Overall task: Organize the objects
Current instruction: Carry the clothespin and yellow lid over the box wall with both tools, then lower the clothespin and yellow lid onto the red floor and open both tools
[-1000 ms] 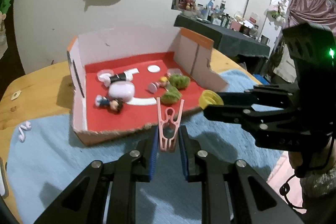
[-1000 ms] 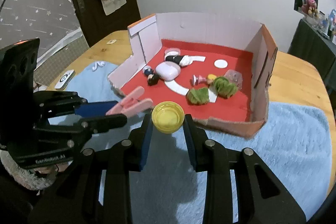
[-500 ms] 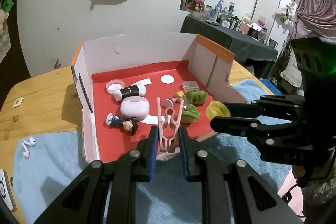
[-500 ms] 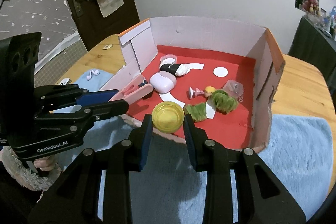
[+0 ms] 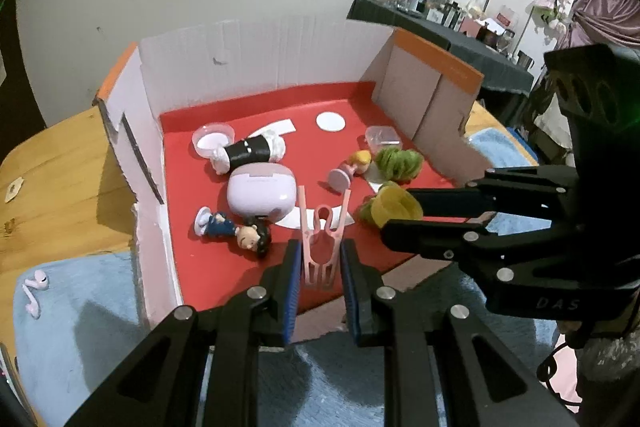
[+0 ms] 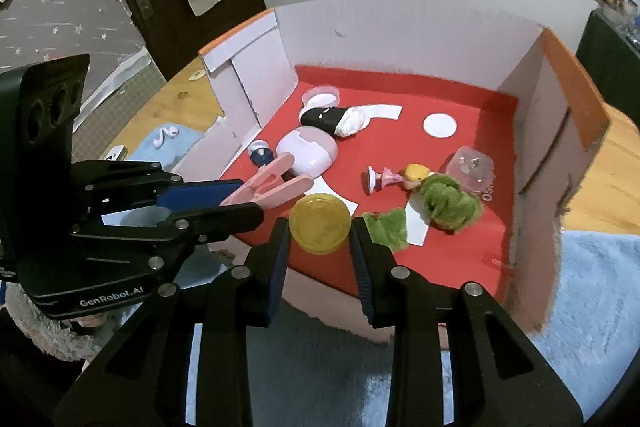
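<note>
As both grippers push in over the near edge, the box [image 5: 256, 55] now fills the middle of each view, where a second ago it sat farther up the frame behind blue cloth [image 5: 80, 327]. That puts both loads above the red floor rather than over the cloth, so by my read the carry is nearly done and the drop is next. Left gripper [image 5: 318, 267], bottom centre of its view, is clenched on the pink clip [image 5: 320, 247], which stands upright just below the white case [image 5: 260, 193]. Right gripper [image 6: 320, 247] is clamped on the yellow cap [image 6: 320, 225], hanging lower centre, left of the green fluff [image 6: 450, 203]. Small stuff: two figures, lids and a clear tub already lie inside; earbuds [image 5: 34, 291] wait outside, lower left.
</note>
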